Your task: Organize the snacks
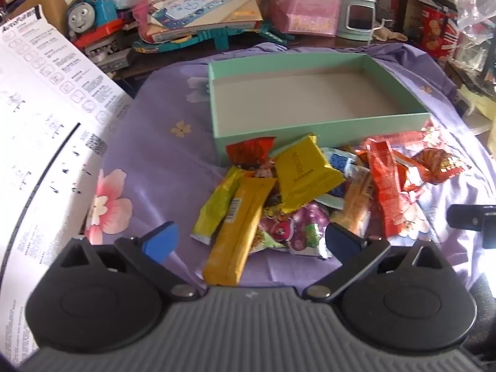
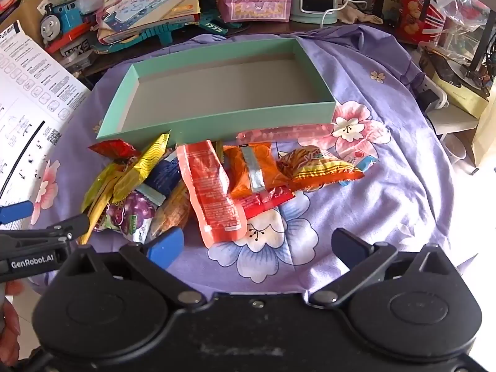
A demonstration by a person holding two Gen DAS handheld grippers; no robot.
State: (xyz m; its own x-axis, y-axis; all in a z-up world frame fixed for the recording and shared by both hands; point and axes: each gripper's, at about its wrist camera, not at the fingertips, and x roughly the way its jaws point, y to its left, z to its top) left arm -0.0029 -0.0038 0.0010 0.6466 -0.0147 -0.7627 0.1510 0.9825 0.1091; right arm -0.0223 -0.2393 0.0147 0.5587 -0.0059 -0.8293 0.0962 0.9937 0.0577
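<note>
Both tongs, left tongs [image 1: 251,243] and right tongs [image 2: 257,248], I hold wide (nothing gripped), snack pile [image 1: 310,186] mid-frame, mint box [image 1: 325,130] just above.

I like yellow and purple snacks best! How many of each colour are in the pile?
Yellow: 3 (square yellow packet, greenish-yellow bar, golden bar)
Purple: 1 (grape packet)
Total: 4 showing; more could be hidden underneath.
</note>
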